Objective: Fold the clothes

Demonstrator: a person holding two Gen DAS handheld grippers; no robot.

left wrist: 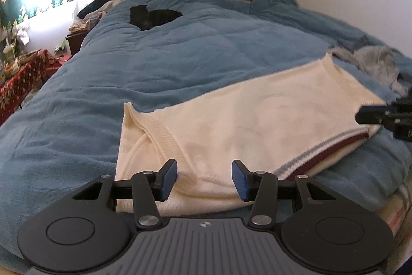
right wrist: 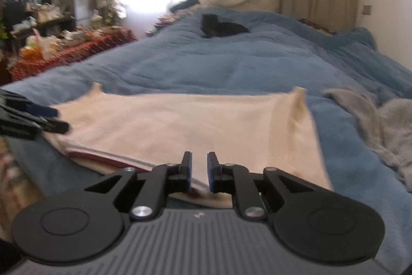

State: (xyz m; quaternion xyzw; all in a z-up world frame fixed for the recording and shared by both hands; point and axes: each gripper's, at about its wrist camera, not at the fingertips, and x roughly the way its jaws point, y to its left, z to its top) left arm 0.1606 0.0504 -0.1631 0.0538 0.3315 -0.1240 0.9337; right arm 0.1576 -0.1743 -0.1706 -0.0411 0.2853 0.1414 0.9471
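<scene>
two grippers flank the cream sweater (left wrist: 257, 125), folded flat on the blue blanket (left wrist: 154, 68) just ahead of my fingertips. my left gripper (left wrist: 204, 179) stands wide and empty; my right gripper (right wrist: 199, 172) is narrowly parted, hem between its pads, likely letting go.

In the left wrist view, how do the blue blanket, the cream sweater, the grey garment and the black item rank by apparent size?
1. blue blanket
2. cream sweater
3. grey garment
4. black item, though it lies farther away, so its true size is unsure.

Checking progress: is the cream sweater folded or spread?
Folded: the sweater lies doubled on the bed, its striped hem stacked over another layer.
</scene>
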